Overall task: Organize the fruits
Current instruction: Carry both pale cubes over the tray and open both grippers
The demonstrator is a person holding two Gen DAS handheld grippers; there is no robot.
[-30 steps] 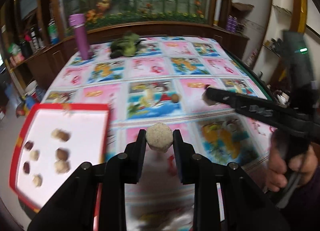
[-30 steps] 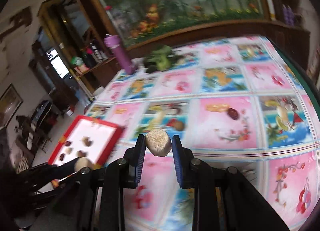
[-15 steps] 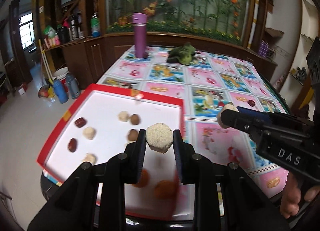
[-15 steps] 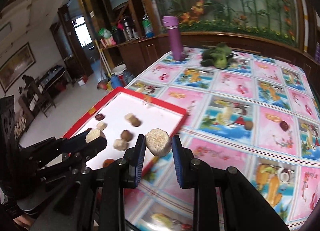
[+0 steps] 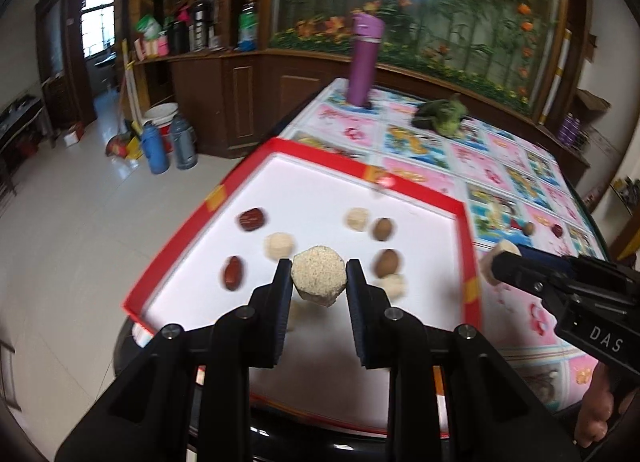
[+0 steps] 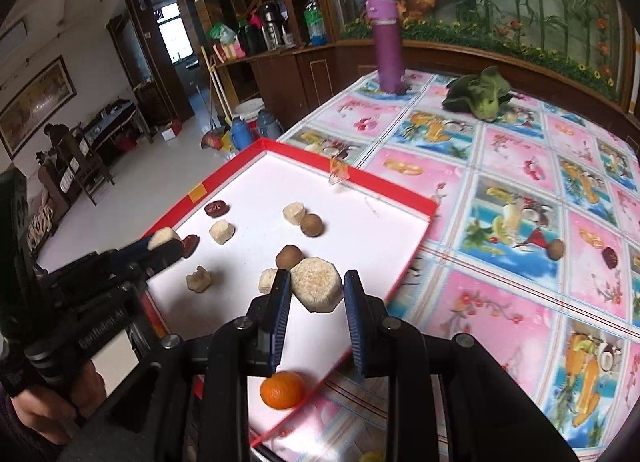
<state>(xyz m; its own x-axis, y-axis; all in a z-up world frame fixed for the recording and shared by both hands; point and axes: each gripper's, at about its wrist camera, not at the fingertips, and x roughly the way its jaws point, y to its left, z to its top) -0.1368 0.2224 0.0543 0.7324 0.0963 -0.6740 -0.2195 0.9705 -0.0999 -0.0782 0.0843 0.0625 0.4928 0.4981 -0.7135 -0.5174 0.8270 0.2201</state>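
My left gripper [image 5: 319, 282] is shut on a beige hexagonal cake [image 5: 318, 280] and holds it above the red-rimmed white tray [image 5: 304, 149]. My right gripper [image 6: 317, 286] is shut on a second beige hexagonal cake [image 6: 317, 285], also above the tray [image 6: 400, 201], near its right rim. The tray holds red dates [image 5: 251, 219], brown round fruits [image 5: 383, 228], several pale cakes [image 6: 221, 231] and an orange [image 6: 282, 389]. Each gripper shows in the other's view: the right one [image 5: 494, 264], the left one [image 6: 166, 240].
A brown fruit [image 6: 555, 248] and a red date [image 6: 611, 257] lie on the patterned tablecloth right of the tray. A purple bottle [image 6: 386, 45] and a green vegetable [image 6: 482, 95] stand at the table's far side. The tray overhangs the table's left edge above the floor.
Both grippers have swung left from over the tablecloth to over the tray, each still holding its cake. The tray now fills the middle of both views.
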